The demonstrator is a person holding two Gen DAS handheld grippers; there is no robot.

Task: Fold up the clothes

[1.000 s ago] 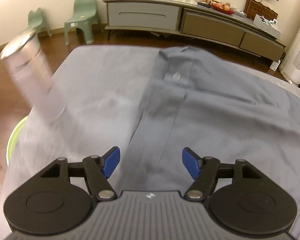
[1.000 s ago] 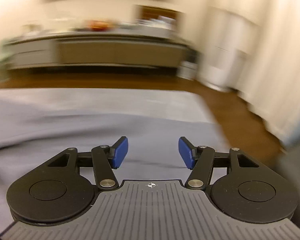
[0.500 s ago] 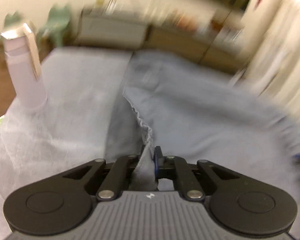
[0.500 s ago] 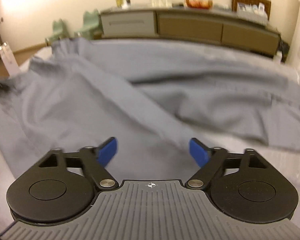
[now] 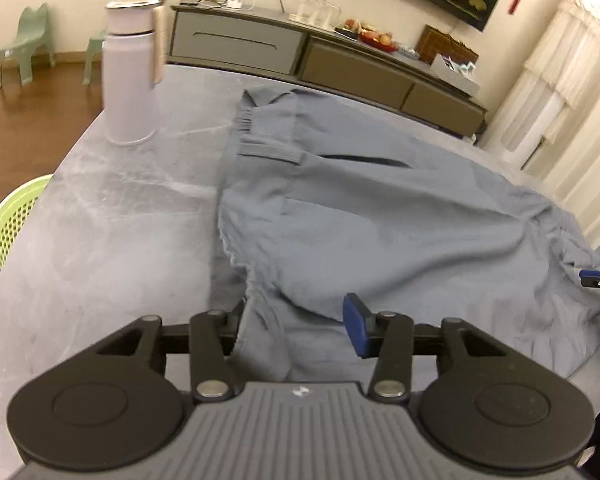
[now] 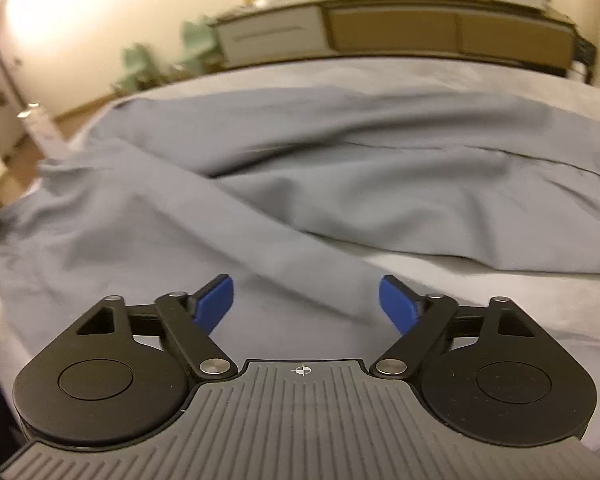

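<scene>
A blue-grey garment (image 5: 380, 208) lies spread on the grey-covered table (image 5: 120, 208), its waistband end toward the far side. My left gripper (image 5: 296, 316) is open at the garment's near edge. A loose fold of cloth lies between the fingers and hides the left pad, while the blue right pad (image 5: 356, 330) shows. My right gripper (image 6: 306, 300) is open low over the same garment (image 6: 340, 184), a ridge of cloth running toward the gap. In the left wrist view the right gripper (image 5: 598, 280) peeks in at the right edge.
A tall white bottle (image 5: 130, 76) stands on the table's far left corner. A green mesh basket (image 5: 8, 232) sits on the floor to the left. A long low cabinet (image 5: 300, 52) and small green chairs (image 5: 24, 40) line the far wall.
My left gripper shut on the garment's edge, carried it across, and has now opened, leaving the cloth loose. The right gripper stayed open and swung round over the garment.
</scene>
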